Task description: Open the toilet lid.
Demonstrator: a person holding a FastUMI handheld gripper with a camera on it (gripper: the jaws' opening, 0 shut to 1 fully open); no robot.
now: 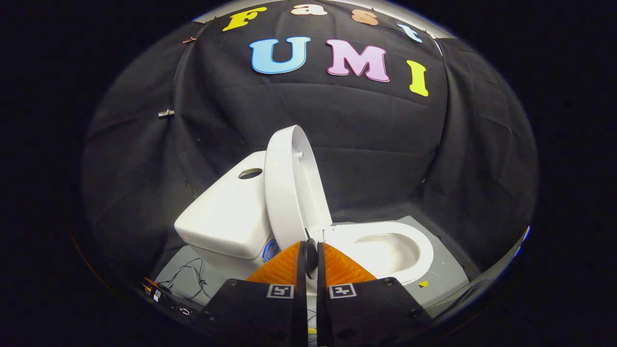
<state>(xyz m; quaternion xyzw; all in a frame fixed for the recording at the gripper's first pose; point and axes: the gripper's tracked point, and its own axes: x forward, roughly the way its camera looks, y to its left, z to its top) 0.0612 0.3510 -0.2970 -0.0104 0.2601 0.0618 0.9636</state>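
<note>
A white toilet stands just ahead of my fingers. Its lid [288,188] is raised upright and leans back against the tank [226,217]. The seat rim [424,250] and the open bowl [385,250] lie to the right of the lid. My gripper [311,253] is shut, the two fingers pressed close together with only a thin slit between them and nothing held. Their tips sit near the lid's hinge end, low in front of the lid; whether they touch it I cannot tell.
A round hole [250,173] shows in the tank top. Thin black cables [190,277] lie on the grey floor mat [448,274] left of the tank. Black cloth walls close the booth behind and on both sides.
</note>
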